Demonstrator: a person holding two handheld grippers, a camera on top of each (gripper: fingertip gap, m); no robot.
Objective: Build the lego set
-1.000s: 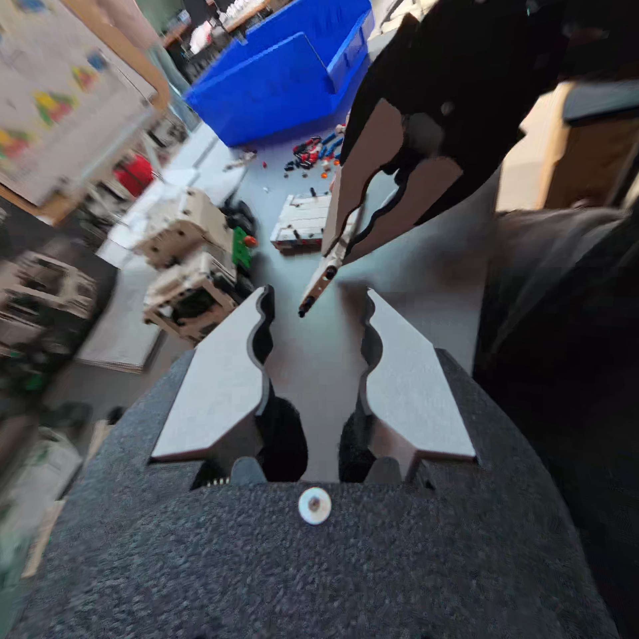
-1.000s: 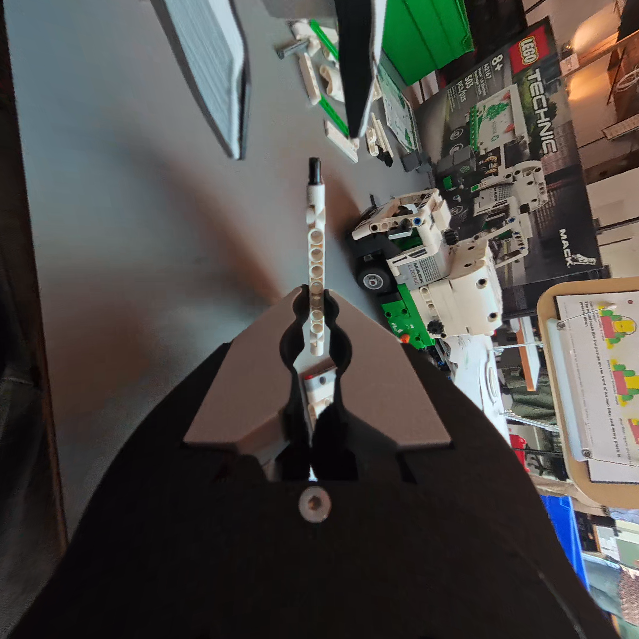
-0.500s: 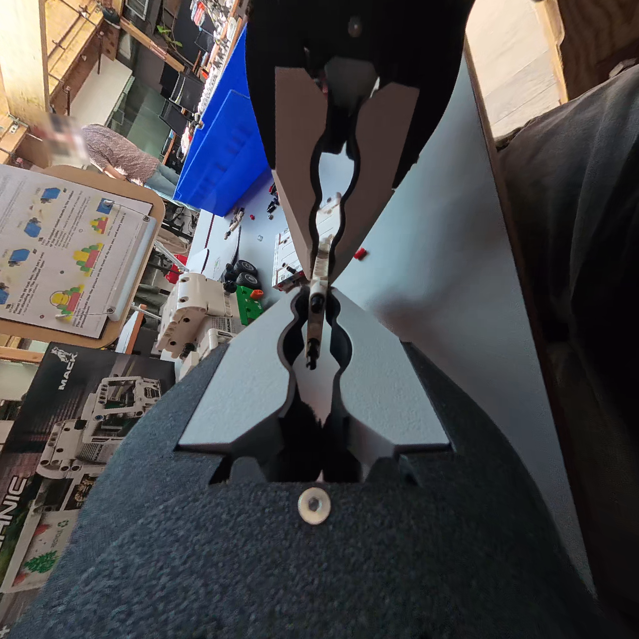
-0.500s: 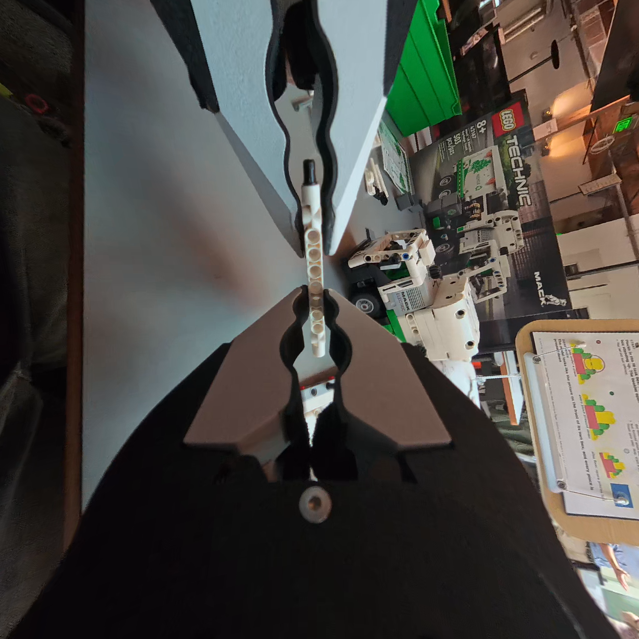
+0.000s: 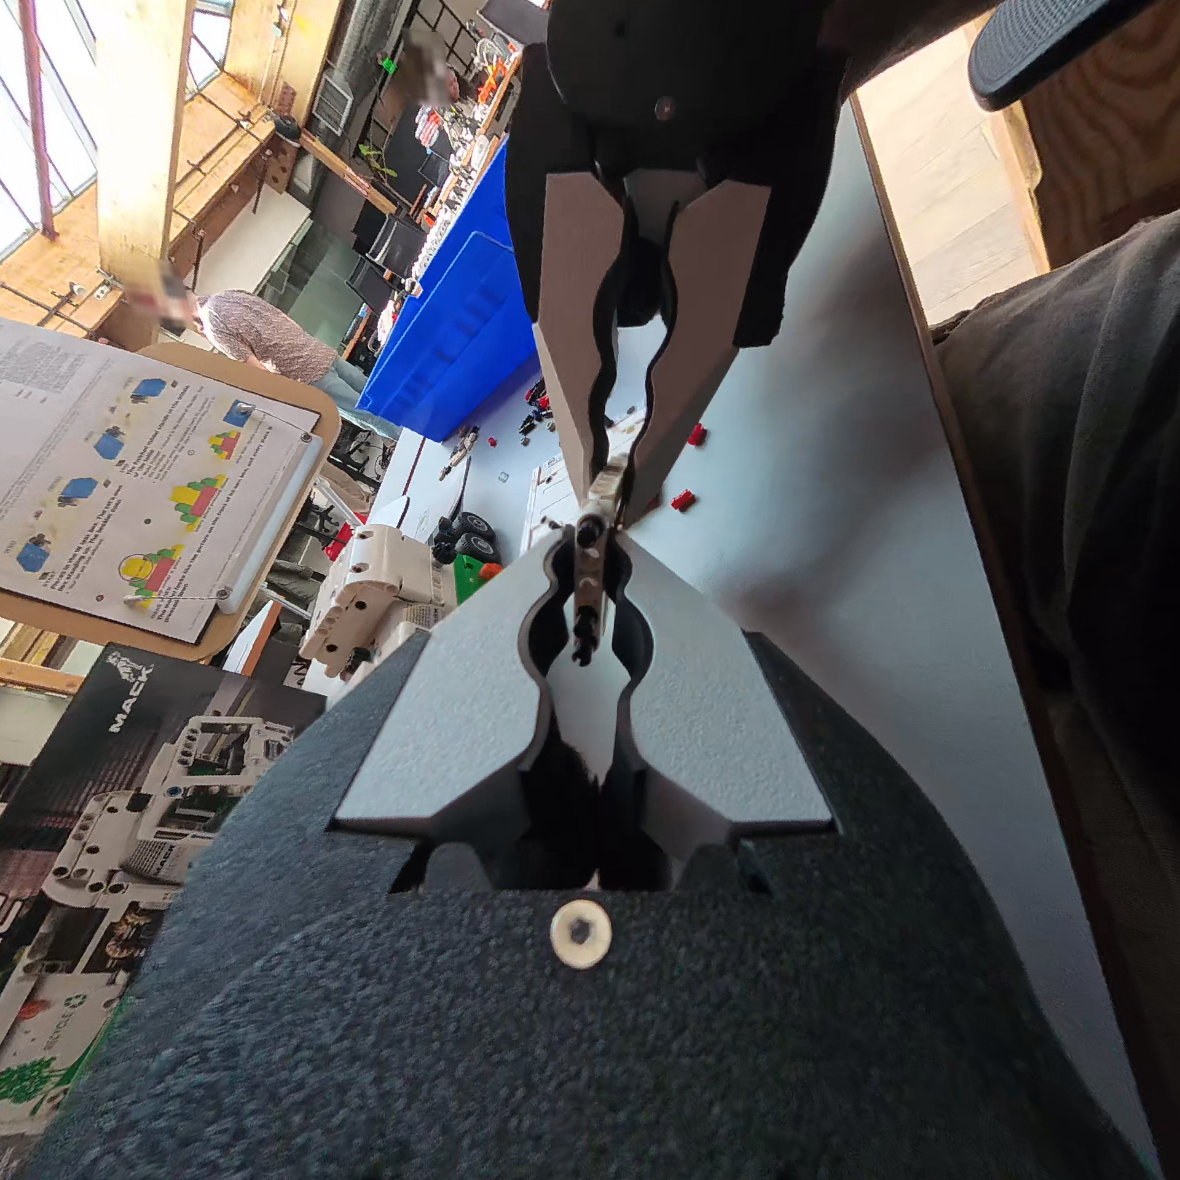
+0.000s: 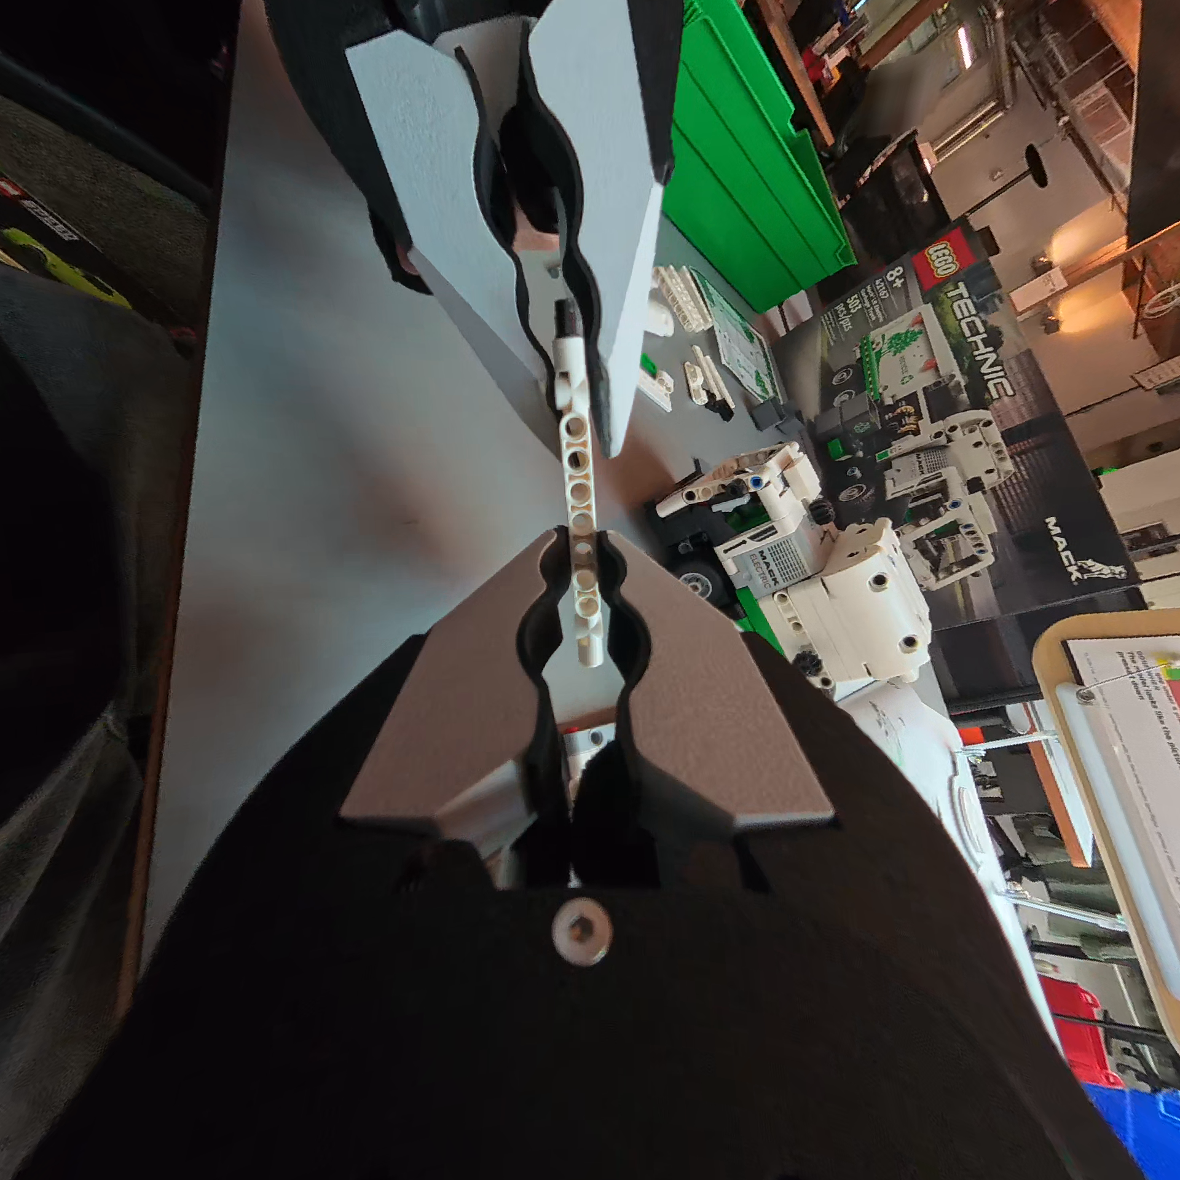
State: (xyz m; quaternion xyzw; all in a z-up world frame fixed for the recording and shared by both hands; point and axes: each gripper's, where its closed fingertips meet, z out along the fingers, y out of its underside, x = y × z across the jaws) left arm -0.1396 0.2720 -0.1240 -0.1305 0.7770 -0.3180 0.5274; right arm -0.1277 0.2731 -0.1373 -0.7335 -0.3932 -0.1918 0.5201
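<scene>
Basically a grey table [image 6: 306, 447] with a green bin [image 6: 734, 166], blue bin [image 5: 460, 319], dark truck-kit box [image 6: 996, 408] and a white toy truck [image 6: 824, 574]. Above the tabletop, both grippers clamp one white holed beam [image 6: 578, 485]: right gripper [image 6: 584, 549] narrow on its near end, left gripper [image 5: 590, 549] pinched on the far end carrying a black pin [image 6: 565, 319]. Red bricks [image 5: 682, 500] scattered beyond.

Your left wrist view is bright, with daylight flooding from the windows [image 5: 38, 115] at upper left and glaring off the pale table [image 5: 830, 511]. Your right wrist view is dimmer and warmer, with soft shadows on the table [image 6: 357, 485]. Both bend strongly at the edges, and the near casings blur.
</scene>
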